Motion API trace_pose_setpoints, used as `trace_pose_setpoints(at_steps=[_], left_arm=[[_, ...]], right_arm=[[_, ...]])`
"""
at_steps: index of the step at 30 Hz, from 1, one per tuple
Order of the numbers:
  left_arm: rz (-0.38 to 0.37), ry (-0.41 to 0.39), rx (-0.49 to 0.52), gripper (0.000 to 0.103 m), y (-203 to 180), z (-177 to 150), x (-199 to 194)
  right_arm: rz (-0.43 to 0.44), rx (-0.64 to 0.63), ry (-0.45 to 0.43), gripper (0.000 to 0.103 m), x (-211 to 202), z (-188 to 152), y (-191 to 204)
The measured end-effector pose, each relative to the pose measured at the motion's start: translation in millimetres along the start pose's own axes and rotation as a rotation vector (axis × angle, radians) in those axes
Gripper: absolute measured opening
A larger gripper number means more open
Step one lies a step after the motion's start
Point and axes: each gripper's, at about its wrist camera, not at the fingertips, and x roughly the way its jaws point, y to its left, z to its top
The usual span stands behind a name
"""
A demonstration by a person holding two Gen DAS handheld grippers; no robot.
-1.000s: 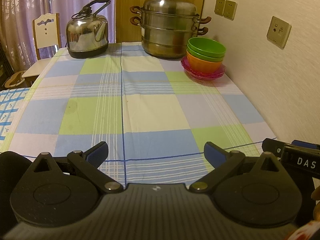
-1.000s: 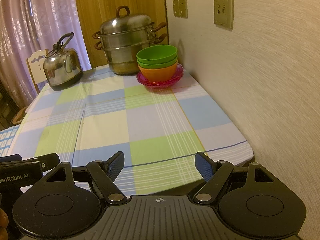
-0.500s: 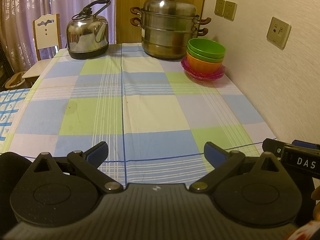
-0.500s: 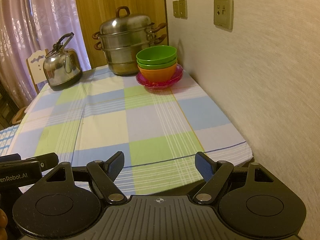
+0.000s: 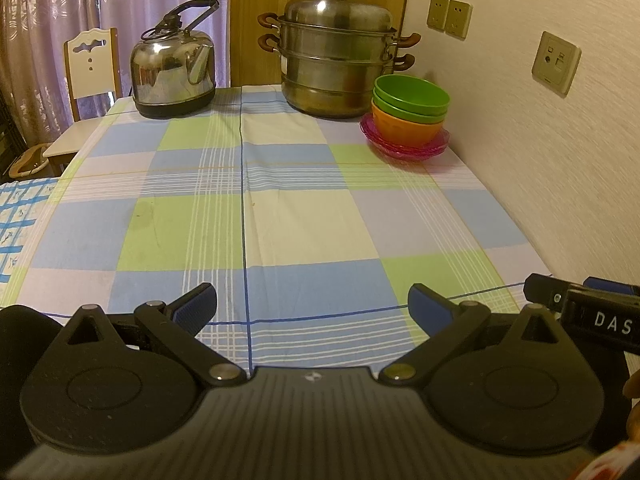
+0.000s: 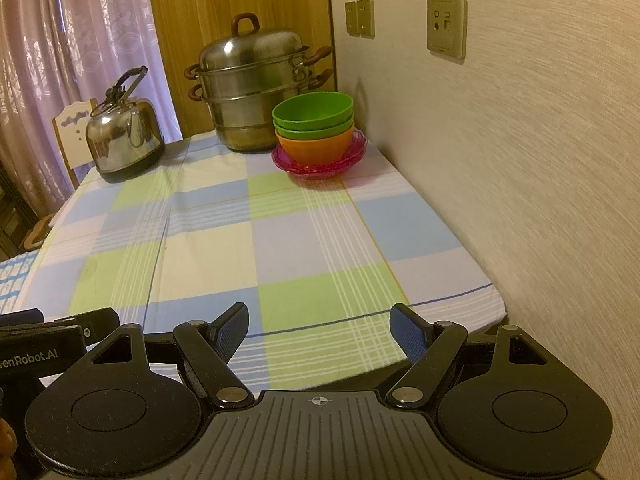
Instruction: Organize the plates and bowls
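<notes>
Two green bowls (image 5: 411,95) (image 6: 313,111) sit nested inside an orange bowl (image 5: 406,130) (image 6: 316,147), and that stack rests on pink translucent plates (image 5: 404,146) (image 6: 318,162) at the table's far right corner, by the wall. My left gripper (image 5: 313,307) hovers open over the near edge of the table, nothing between its blue pads. My right gripper (image 6: 319,328) is likewise open and empty at the near right edge. Both are far from the stack. Part of the right gripper's body shows at the left wrist view's right edge.
A checked cloth covers the table (image 5: 304,220) (image 6: 248,248). At the back stand a steel kettle (image 5: 173,76) (image 6: 124,136) and a tiered steel steamer pot (image 5: 336,60) (image 6: 254,88). A textured wall with sockets (image 5: 555,63) runs along the right. A chair (image 5: 91,66) stands far left.
</notes>
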Motion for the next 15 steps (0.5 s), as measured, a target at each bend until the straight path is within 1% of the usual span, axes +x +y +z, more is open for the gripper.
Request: trace_pose_setpoints(at_steps=[15], left_arm=[[0.001, 0.0, 0.0, 0.101, -0.9, -0.1, 0.4]], right_arm=[[0.0, -0.003, 0.001, 0.077, -0.8, 1.3, 0.3]])
